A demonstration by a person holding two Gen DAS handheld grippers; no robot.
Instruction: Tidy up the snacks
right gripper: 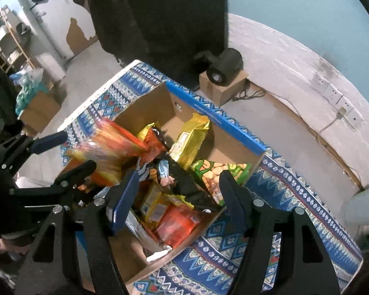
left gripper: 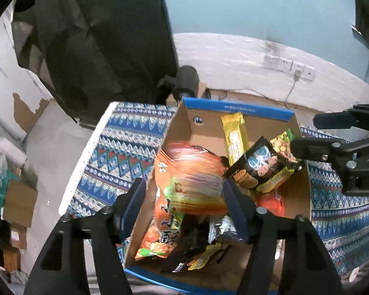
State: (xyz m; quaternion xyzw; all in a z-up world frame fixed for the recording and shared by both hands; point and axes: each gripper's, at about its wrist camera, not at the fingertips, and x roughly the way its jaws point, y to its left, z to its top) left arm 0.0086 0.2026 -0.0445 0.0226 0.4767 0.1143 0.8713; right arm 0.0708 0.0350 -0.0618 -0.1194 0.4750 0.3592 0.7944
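A blue patterned cloth covers the table. Behind it a dark round device, perhaps a speaker, sits on a small cardboard box. White wall sockets hold one plug.

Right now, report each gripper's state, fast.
Left gripper: open, fingers either side of a blurred orange snack packet; a grip cannot be told.
Right gripper: open, holding nothing.

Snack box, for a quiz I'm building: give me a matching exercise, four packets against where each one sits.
1 gold packet
2 orange bag
3 black packet
4 green cracker bag

A blurred, by the cardboard box left wall
B leaning on the far wall
C at the right wall
D on top of the pile, in the middle

Pairs: 1-B, 2-A, 3-D, 4-C
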